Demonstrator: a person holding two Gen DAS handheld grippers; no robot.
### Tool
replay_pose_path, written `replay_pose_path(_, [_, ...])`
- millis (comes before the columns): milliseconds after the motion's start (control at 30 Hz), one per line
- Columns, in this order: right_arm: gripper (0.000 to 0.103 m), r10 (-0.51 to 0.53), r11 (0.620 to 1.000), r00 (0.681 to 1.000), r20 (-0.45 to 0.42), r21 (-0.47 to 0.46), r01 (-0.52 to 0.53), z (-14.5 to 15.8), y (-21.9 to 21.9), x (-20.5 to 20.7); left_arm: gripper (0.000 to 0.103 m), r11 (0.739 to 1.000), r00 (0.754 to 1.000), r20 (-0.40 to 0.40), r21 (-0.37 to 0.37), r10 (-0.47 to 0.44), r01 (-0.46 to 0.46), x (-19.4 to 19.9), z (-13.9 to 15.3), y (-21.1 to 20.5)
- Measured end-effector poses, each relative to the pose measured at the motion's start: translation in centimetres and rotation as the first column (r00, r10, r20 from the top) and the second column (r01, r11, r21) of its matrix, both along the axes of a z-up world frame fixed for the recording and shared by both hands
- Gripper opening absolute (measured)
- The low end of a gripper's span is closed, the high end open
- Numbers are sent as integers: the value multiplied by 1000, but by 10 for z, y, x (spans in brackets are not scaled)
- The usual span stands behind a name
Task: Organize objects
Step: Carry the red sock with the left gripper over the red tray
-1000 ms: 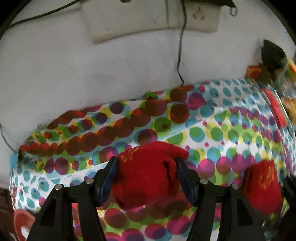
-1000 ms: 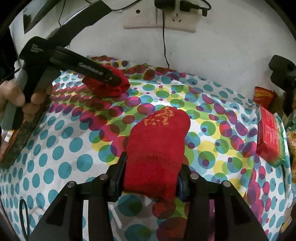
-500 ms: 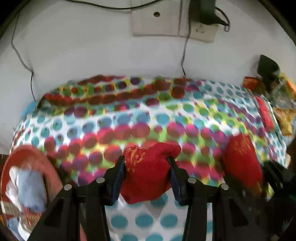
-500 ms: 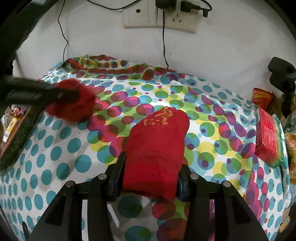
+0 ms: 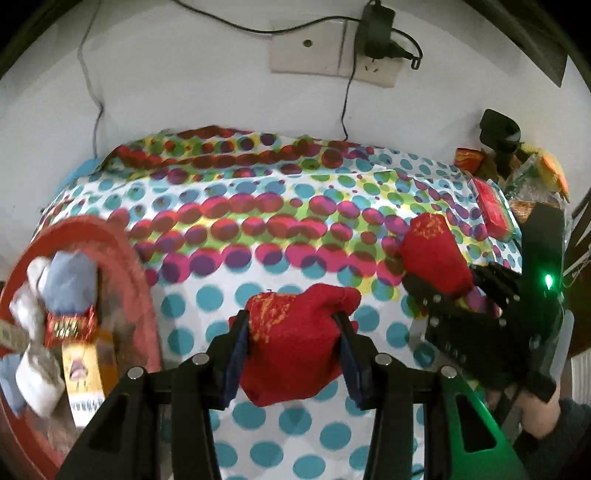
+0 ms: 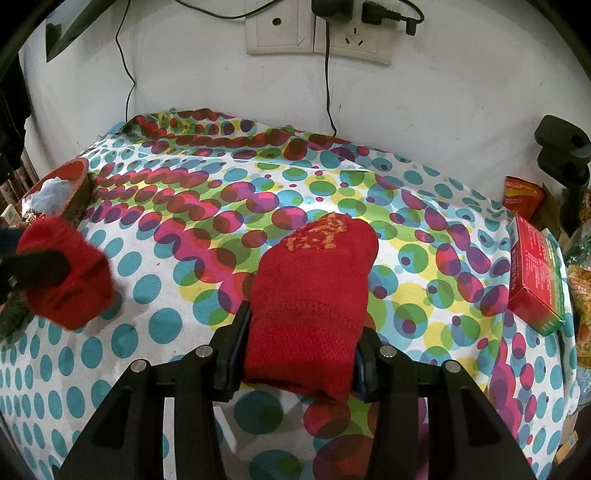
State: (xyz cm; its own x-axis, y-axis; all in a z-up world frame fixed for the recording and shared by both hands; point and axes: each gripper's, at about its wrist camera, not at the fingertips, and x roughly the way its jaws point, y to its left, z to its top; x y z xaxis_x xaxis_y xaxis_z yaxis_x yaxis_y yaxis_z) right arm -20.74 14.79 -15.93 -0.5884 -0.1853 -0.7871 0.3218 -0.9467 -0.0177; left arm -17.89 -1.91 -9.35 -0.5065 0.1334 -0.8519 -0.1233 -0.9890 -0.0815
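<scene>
The left gripper (image 5: 291,343) pinches a bunched red sock (image 5: 295,347) between its blue-padded fingers (image 5: 236,354), holding it clear above the dotted tablecloth (image 5: 258,206). Within the last second its jaws were closing, and the sock now sits squeezed between them. Just to the left of this gripper is a round red tray (image 5: 122,251) at the table's edge, holding a grey-blue and white bundle of cloth (image 5: 70,280) and a yellow packet (image 5: 81,373). The right gripper (image 6: 299,354) clamps a second red sock (image 6: 314,306), whose gold-patterned end lies forward on the tablecloth. A hand (image 5: 539,417) in a dark sleeve holds that gripper at the right of the left wrist view. A red box (image 6: 535,277) lies near the table's right edge, well apart from both socks. On the white wall behind, a socket plate (image 6: 317,33) carries plugged-in black cables.
</scene>
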Motion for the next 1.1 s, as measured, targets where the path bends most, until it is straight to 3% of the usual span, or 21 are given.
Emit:
replay_pose_path(367, [43, -1, 1000, 1000, 0, 0, 1, 0, 0, 0, 45, 994, 990, -89, -9, 111, -112, 61, 14, -18])
replay_pose_path(500, [43, -1, 1000, 1000, 0, 0, 1, 0, 0, 0, 45, 985, 983, -89, 72, 164, -158, 76, 20, -27])
replay_pose_path(733, [43, -1, 1000, 1000, 0, 1, 1, 0, 0, 0, 45, 976, 968, -126, 19, 219, -218, 96, 32, -49])
replay_pose_path(1100, [43, -2, 1000, 1000, -1, 3, 2, -1, -1, 0, 45, 916, 904, -143, 71, 402, -396, 121, 45, -129])
